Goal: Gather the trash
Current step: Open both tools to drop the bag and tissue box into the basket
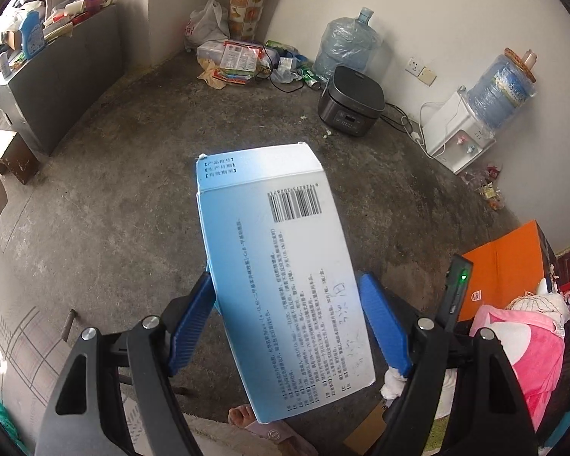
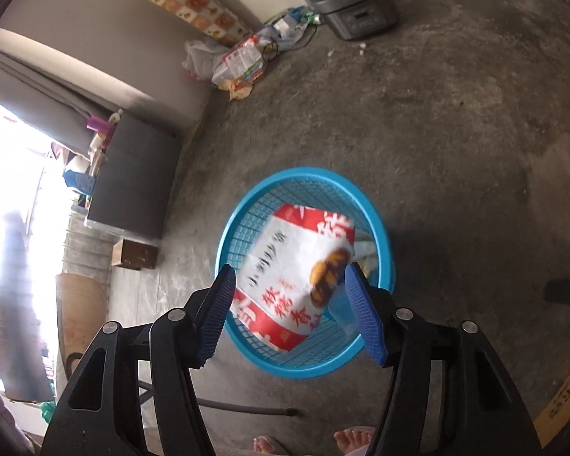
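My left gripper (image 1: 287, 296) is shut on a light blue and white cardboard box (image 1: 281, 266) with a barcode and printed text, held above the concrete floor. My right gripper (image 2: 290, 288) is open, its blue fingers (image 2: 218, 306) spread above a round blue mesh basket (image 2: 378, 228) on the floor. A red and white snack bag (image 2: 296, 273), blurred, lies in or just above the basket between the fingers. More trash (image 1: 239, 60) is piled in the far corner, with wrappers (image 1: 488, 186) by the water dispenser.
A dark rice cooker (image 1: 351, 100) with its cable sits on the floor by the wall. A water dispenser (image 1: 459, 133) and a spare water jug (image 1: 345, 45) stand against the wall. An orange box (image 1: 505, 262) is at right. A small wooden stool (image 2: 135, 254) stands at left. Bare feet (image 2: 351, 439) show below.
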`<state>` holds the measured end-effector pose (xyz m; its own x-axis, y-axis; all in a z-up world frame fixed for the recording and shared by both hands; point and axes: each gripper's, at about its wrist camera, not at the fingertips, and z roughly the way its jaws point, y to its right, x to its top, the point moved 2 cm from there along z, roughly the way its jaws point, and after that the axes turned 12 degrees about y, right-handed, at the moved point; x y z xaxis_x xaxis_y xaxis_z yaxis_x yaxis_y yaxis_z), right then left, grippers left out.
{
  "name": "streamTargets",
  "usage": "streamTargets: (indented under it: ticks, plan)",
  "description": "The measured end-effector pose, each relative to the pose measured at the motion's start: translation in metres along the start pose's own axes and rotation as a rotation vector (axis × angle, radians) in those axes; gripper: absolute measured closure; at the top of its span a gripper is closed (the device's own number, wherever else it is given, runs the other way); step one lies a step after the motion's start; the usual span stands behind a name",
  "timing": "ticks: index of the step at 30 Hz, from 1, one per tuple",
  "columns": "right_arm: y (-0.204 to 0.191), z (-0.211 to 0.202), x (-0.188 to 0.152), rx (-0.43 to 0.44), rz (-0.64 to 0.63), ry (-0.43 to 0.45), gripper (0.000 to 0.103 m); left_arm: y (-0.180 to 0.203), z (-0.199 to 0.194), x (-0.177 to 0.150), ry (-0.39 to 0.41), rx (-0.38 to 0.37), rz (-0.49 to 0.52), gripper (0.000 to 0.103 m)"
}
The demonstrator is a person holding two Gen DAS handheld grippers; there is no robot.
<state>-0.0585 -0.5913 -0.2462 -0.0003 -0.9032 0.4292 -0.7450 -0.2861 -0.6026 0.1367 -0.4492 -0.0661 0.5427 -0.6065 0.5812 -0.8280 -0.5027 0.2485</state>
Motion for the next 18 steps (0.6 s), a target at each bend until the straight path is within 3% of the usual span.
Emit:
streamTargets:
  ticks: [4, 9, 14, 18]
  plan:
    - [0.000, -0.014, 0.015, 0.004, 0.024, 0.052, 0.045, 0.014, 0.026, -0.003, -0.036, 0.001, 0.020, 0.027]
    - [0.007, -0.016, 0.017, 0.009, 0.053, 0.054, 0.045, 0.025, 0.062, -0.002, -0.079, 0.010, 0.015, 0.027]
    - [0.009, -0.015, 0.012, 0.009, 0.070, 0.035, 0.045, 0.024, 0.103, -0.004, -0.130, 0.026, -0.051, 0.018]
    - [0.009, -0.017, 0.009, 0.010, 0.067, 0.030, 0.045, 0.018, 0.093, -0.007, -0.121, 0.017, -0.119, 0.018]
